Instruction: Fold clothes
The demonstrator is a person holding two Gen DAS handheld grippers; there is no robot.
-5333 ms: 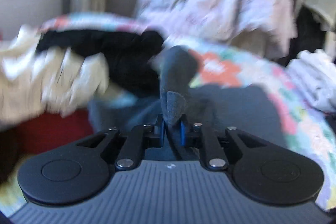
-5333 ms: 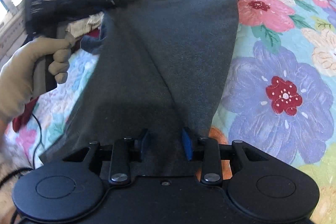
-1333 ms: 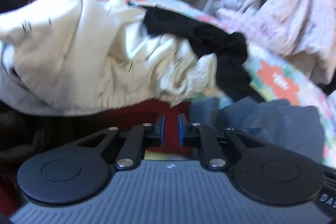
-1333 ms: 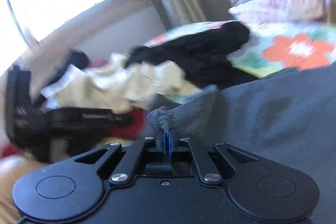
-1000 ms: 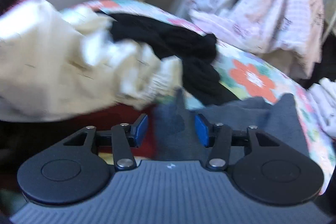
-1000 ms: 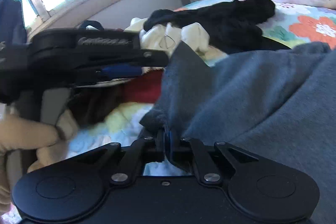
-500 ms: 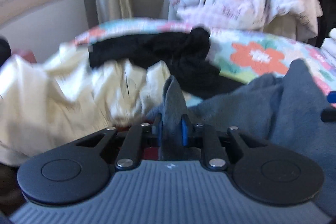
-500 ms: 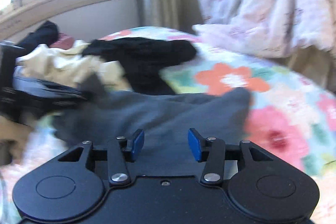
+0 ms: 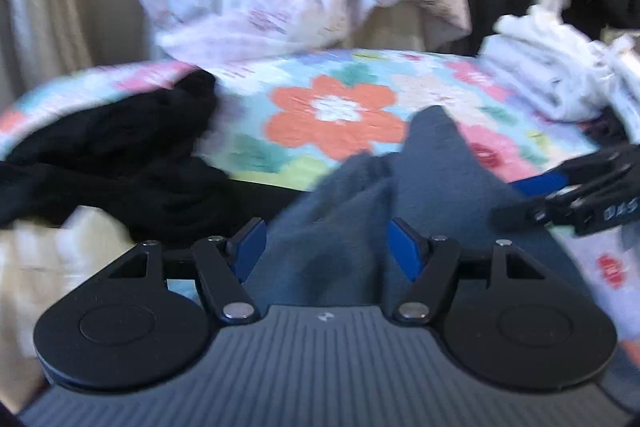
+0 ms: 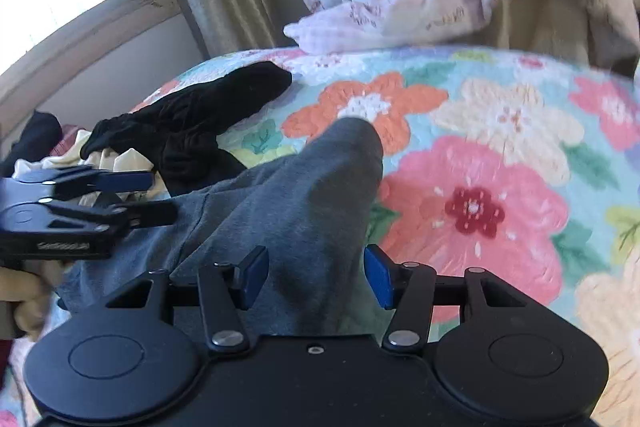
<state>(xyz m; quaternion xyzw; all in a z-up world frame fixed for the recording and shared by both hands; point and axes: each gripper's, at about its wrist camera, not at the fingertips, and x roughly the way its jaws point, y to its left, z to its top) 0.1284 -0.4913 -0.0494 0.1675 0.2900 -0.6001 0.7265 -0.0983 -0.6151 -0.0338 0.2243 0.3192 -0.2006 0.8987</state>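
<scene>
A dark grey garment of soft, fleecy knit is seen lying crumpled on the flowered bedspread, bunched into raised folds with one rounded end reaching toward the bedspread's middle. A black garment is heaped toward the bedspread's far left edge, just beside the grey one, over a cream-coloured garment that is partly hidden.

Both wrist cameras look forward and downward along their fingers, close over the floral bedspread. They share the grey garment at 6 o'clock and the black clothes at 9 to 10 o'clock.
</scene>
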